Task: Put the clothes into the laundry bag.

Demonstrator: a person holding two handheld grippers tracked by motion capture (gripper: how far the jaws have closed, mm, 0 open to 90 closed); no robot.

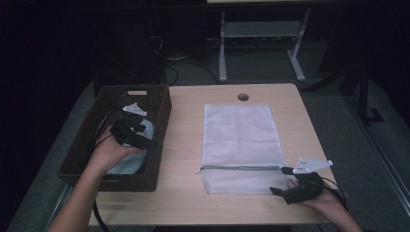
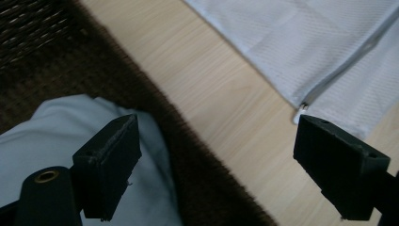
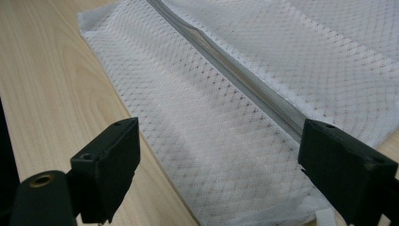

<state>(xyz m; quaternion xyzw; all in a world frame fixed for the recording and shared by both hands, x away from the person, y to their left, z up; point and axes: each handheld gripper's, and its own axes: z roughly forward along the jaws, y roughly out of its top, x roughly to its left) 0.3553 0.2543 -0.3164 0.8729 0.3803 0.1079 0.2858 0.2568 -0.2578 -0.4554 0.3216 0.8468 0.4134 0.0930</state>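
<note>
Fingers (image 2: 110, 165) wide apart, over cloth (image 2: 42, 136), basket (image 1: 159, 113)

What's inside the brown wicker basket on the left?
A pale blue cloth lies in the basket, with the left gripper open above it. The cloth covers the part of the basket floor beneath it, so anything under it is hidden.

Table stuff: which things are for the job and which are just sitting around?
For the job:
pale blue cloth in the wicker basket
white mesh zip bag
left gripper, jaws open over the cloth
right gripper, jaws open beside the bag

Just sitting around:
white desk frame behind the table
</note>
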